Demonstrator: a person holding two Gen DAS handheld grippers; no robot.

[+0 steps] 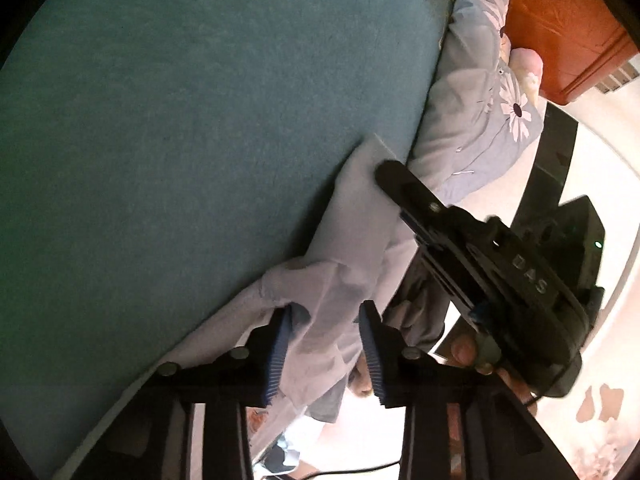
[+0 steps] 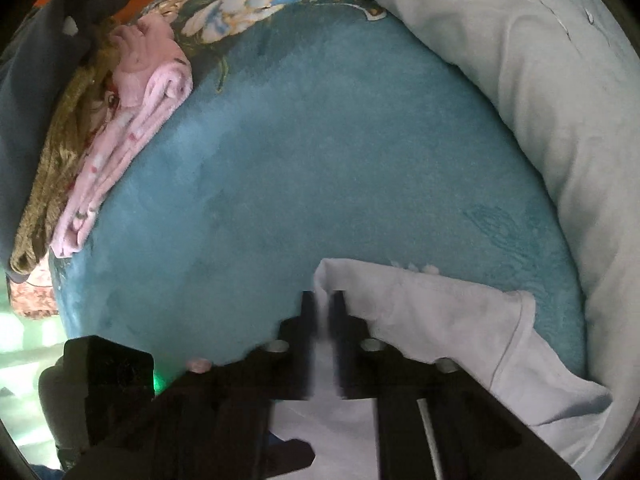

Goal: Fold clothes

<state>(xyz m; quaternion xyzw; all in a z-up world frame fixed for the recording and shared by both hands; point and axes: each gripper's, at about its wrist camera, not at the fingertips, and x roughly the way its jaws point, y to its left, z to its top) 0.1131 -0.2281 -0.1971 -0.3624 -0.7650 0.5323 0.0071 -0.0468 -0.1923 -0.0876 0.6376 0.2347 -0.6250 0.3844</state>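
Note:
A pale lilac garment (image 1: 352, 248) lies along the edge of a teal bed cover (image 1: 180, 120). My left gripper (image 1: 326, 352) is open, its blue-padded fingers (image 1: 276, 356) either side of a bunched fold of the garment. My right gripper (image 2: 323, 300) is shut on a corner of the same garment (image 2: 432, 312), held low over the teal cover (image 2: 320, 160). The right gripper also shows in the left wrist view (image 1: 394, 178), pinching the cloth's far corner.
A grey flowered quilt (image 1: 476, 120) lies beside the garment; it shows as pale bedding (image 2: 540, 100) on the right. A pink folded cloth (image 2: 132, 120), a brown furry item (image 2: 52, 184) and a dark garment (image 2: 36, 60) lie at the left. An orange headboard (image 1: 568, 28) is behind.

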